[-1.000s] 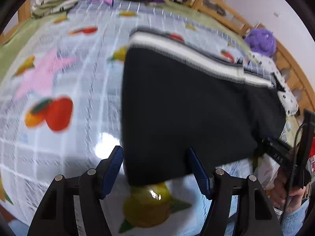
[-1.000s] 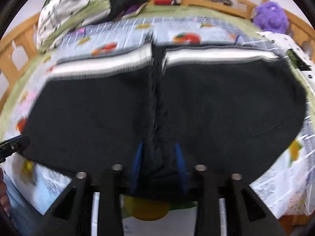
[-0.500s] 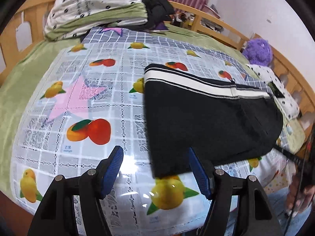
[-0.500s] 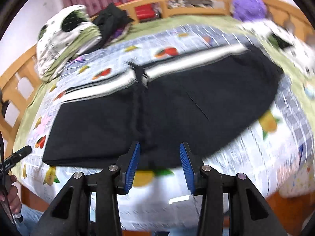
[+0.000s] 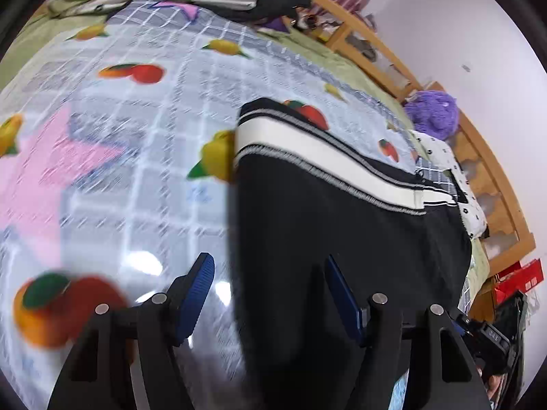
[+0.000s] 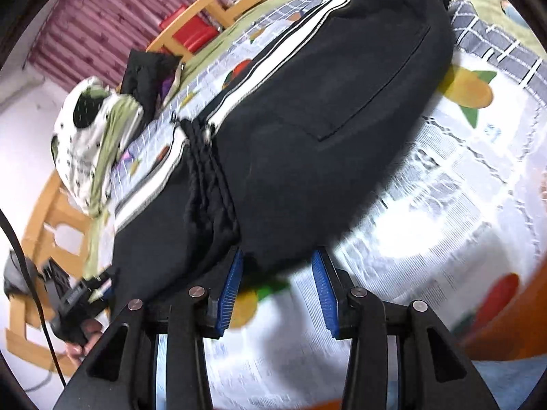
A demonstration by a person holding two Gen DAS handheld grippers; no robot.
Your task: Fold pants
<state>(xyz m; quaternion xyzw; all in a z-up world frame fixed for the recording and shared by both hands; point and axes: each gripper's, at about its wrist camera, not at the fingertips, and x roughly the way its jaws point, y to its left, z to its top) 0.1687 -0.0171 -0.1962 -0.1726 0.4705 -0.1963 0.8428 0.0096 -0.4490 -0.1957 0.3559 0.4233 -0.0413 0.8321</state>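
Black pants [image 5: 342,225] with white side stripe, folded flat on fruit-print sheet [image 5: 143,157] on the bed; drawstring bunched at mid waistband in right view. Left gripper [image 5: 270,294] fingers wide apart, straddling the near left edge of the fabric, nothing pinched. Right gripper [image 6: 277,294] fingers wide apart at the pants' near edge, holding nothing. Frames motion-blurred.

A home bedroom — wooden bed frame [image 5: 492,184]; folded bedding [image 6: 92,136]; purple plush toy [image 5: 432,112]; curtains [image 6: 102,24].
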